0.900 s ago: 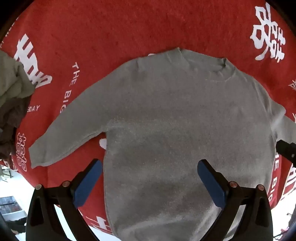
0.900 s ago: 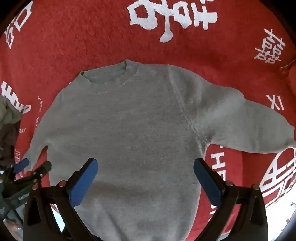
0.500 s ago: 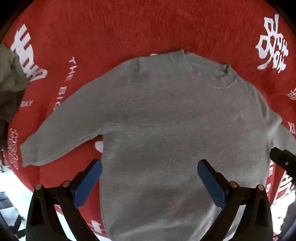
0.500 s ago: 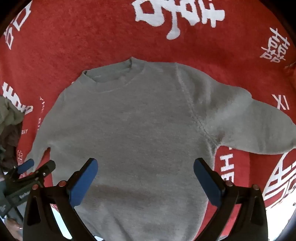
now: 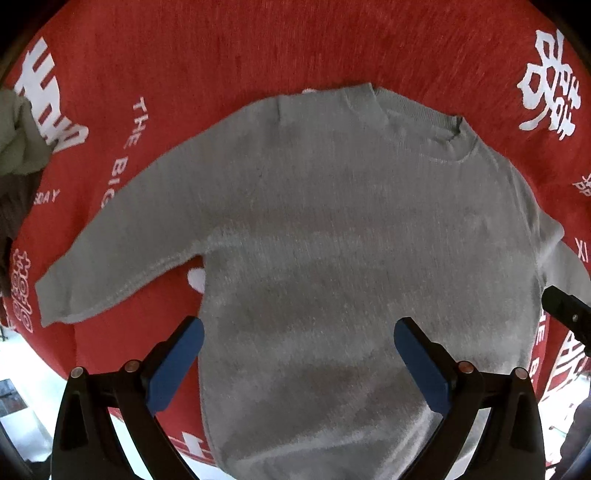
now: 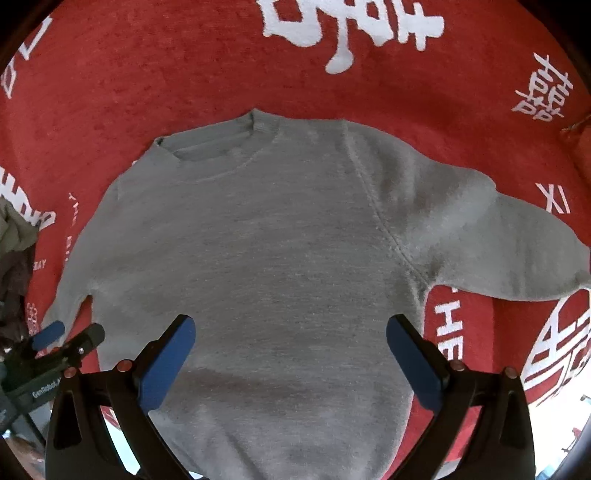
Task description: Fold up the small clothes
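Note:
A small grey sweater [image 5: 332, 229] lies flat and face up on a red cloth [image 5: 258, 48], collar away from me, both sleeves spread out to the sides. It also shows in the right wrist view [image 6: 280, 251]. My left gripper [image 5: 299, 347] is open and empty, hovering above the lower body of the sweater. My right gripper [image 6: 291, 339] is open and empty too, above the same lower part. The left sleeve cuff [image 5: 55, 299] lies near the cloth's left edge. The right sleeve [image 6: 517, 251] reaches out to the right.
The red cloth carries white letters and characters [image 6: 351, 26]. A heap of other clothes [image 5: 18, 147] lies at the far left. The cloth's near edge [image 5: 40, 354] borders a pale floor. The left gripper's tip [image 6: 51, 332] shows at the lower left of the right wrist view.
Both grippers have drifted slightly away from the sweater, so it sits a bit lower and more central in each view. Both stay open. The sweater has not moved.

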Demonstrator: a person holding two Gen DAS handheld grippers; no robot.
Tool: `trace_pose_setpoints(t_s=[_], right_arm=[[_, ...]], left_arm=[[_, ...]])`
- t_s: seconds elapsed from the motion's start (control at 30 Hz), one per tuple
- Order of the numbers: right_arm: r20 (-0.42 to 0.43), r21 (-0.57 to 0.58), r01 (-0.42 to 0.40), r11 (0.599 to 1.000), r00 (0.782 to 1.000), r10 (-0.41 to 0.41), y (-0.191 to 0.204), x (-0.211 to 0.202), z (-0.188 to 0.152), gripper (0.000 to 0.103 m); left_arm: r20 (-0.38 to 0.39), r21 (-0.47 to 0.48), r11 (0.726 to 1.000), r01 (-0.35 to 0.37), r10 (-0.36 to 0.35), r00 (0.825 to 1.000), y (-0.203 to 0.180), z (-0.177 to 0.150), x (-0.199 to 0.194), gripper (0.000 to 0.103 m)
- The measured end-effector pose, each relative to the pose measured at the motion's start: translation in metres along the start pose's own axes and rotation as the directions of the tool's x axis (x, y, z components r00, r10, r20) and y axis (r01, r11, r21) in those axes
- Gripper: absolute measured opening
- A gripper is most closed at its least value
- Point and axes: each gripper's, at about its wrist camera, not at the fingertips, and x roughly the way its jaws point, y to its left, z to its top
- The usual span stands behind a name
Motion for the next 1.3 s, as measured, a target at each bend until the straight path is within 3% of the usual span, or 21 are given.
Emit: trace_pose_setpoints(t_s=[1.3], right_arm=[[-0.008,-0.011,0.012,1.000,1.000,-0.012,0.0072,0.0048,-0.0079,0.103]], left_arm=[[-0.047,-0.015,1.000,-0.019,0.019,0.999,0.0006,-0.0057,0.0055,0.103]])
